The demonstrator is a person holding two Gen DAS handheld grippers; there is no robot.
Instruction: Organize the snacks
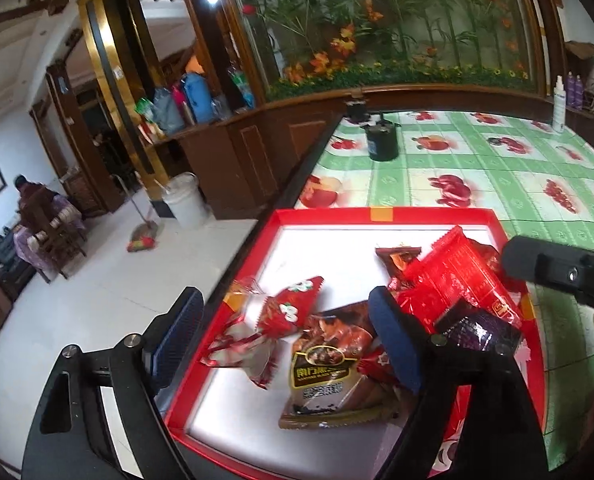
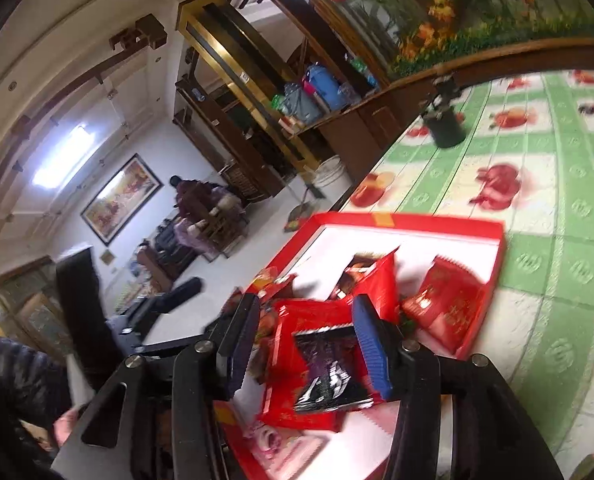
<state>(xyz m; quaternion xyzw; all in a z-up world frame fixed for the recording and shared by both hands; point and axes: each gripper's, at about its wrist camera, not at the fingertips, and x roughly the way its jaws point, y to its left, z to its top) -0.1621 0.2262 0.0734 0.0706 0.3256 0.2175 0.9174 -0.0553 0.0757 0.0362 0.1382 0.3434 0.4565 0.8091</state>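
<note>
**Red tray of snack packets at the table's edge, both tongs above it**

Red card walls and a white floor make up the tray [image 1: 381,213], which sits on the green fruit-print tablecloth [image 1: 477,184] at the table's left edge, one corner reaching that edge.

Left gripper [image 1: 285,344] hovers over the tray's near half with its jaws wide apart, blue pads [image 1: 393,344] facing each other and pressing on nothing. Between and below them lie loose packets. A brown packet [image 1: 325,368] with a yellow label lies flat, its long axis running from the near wall toward the tray's middle, its top end pointing away from the camera. Just left of it a red and silver packet [image 1: 257,332] lies crumpled and tilted, its long axis slanting up to the right.

Right gripper [image 2: 305,344] stands partly open over the same tray. A small black packet [image 2: 329,368] lies between its pads; its long axis runs roughly along the fingers, slightly slanted. Whether the pads touch it I cannot tell, as the view is blurred. It rests on a larger red packet [image 2: 297,364]. Further in, another red packet [image 2: 445,308] leans near the tray's right wall.

A black can [image 1: 381,142] stands well apart at the table's far end.
</note>
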